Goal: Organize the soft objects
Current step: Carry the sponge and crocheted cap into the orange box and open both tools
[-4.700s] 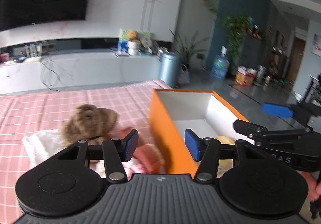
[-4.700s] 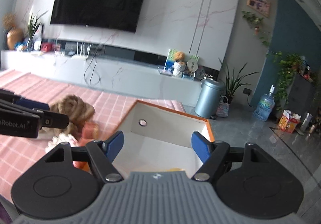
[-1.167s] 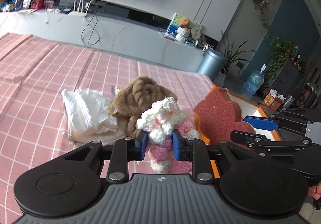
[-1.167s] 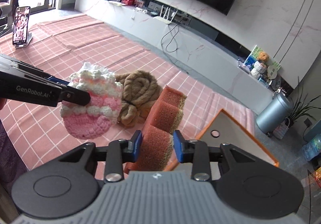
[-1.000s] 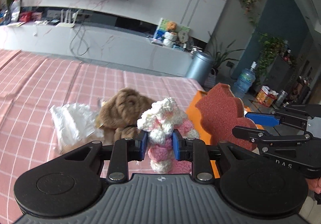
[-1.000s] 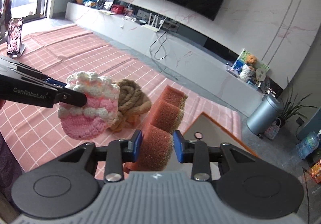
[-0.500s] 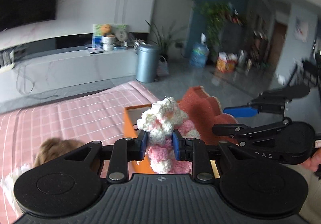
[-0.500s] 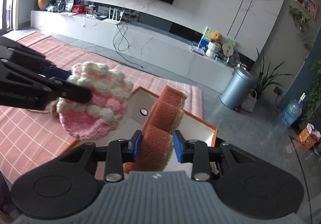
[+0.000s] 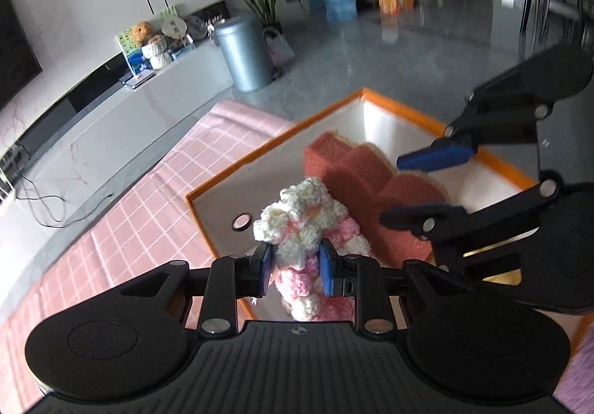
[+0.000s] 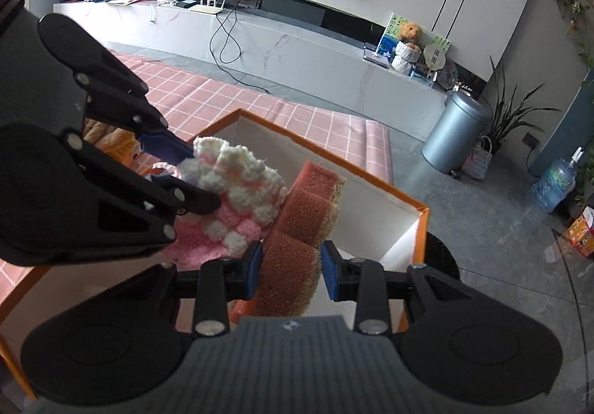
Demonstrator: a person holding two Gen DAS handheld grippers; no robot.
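The pink-and-white crocheted toy (image 9: 304,228) sits at the centre of the left wrist view, pinched between the blue pads of the left gripper (image 9: 293,267), jaws narrow and pressing into the yarn. It hangs over the near corner of the orange box (image 9: 404,109), above the white inside. Just right of it, the rust-red sponge (image 9: 356,169) juts up over the box too, clamped in the right gripper (image 9: 427,183), which reaches in from the right edge of that frame, tilted downward. In the right wrist view the sponge (image 10: 297,228) stands between that gripper's (image 10: 291,271) narrow-set pads, touching the toy (image 10: 237,183) at centre left. The box rests on a pink checked cloth (image 9: 141,213). No lettering on either tool can be read. A grey bin (image 10: 456,131) stands on the floor at the right.
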